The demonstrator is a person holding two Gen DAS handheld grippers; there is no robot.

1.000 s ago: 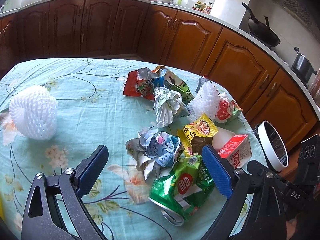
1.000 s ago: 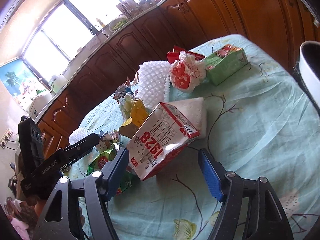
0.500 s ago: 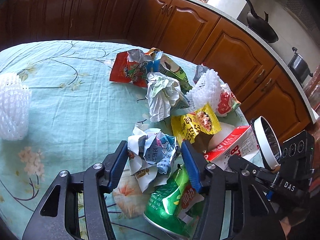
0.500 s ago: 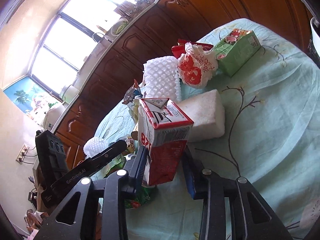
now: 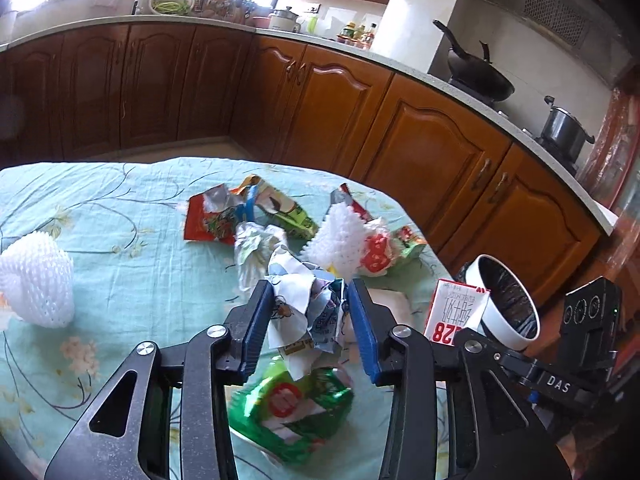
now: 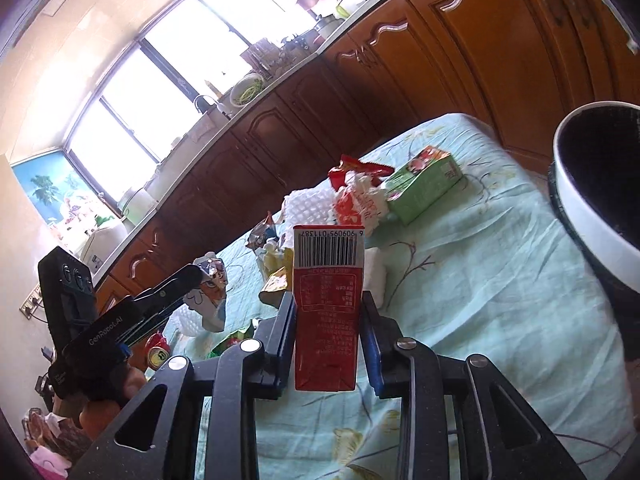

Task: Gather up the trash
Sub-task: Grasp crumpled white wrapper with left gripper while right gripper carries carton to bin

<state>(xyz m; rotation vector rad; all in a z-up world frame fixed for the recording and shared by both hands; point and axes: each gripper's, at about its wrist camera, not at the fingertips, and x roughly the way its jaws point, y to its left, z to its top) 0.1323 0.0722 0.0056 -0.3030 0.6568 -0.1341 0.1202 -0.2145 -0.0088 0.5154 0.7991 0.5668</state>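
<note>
My left gripper (image 5: pixel 310 322) is shut on a crumpled paper wad (image 5: pixel 308 312) and holds it above the table. It also shows in the right wrist view (image 6: pixel 210 286). My right gripper (image 6: pixel 326 322) is shut on a red-and-white carton (image 6: pixel 326 308), lifted upright off the table; the carton also shows in the left wrist view (image 5: pixel 454 312). A white bin with a black liner (image 6: pixel 600 200) stands at the table's right edge, also in the left wrist view (image 5: pixel 506 304). A green crushed wrapper (image 5: pixel 292 404) lies under the left gripper.
On the floral tablecloth (image 5: pixel 120 240) lie snack wrappers (image 5: pixel 248 216), white foam nets (image 5: pixel 36 284) (image 5: pixel 342 240), a green box (image 6: pixel 424 184), a red-white bag (image 6: pixel 356 200) and a white foam block (image 6: pixel 374 276). Wooden cabinets (image 5: pixel 320 108) run behind the table.
Both grippers rose from the table with their loads. The left lifted the paper wad; the right raised the carton and turned it so its barcode end faces the camera.
</note>
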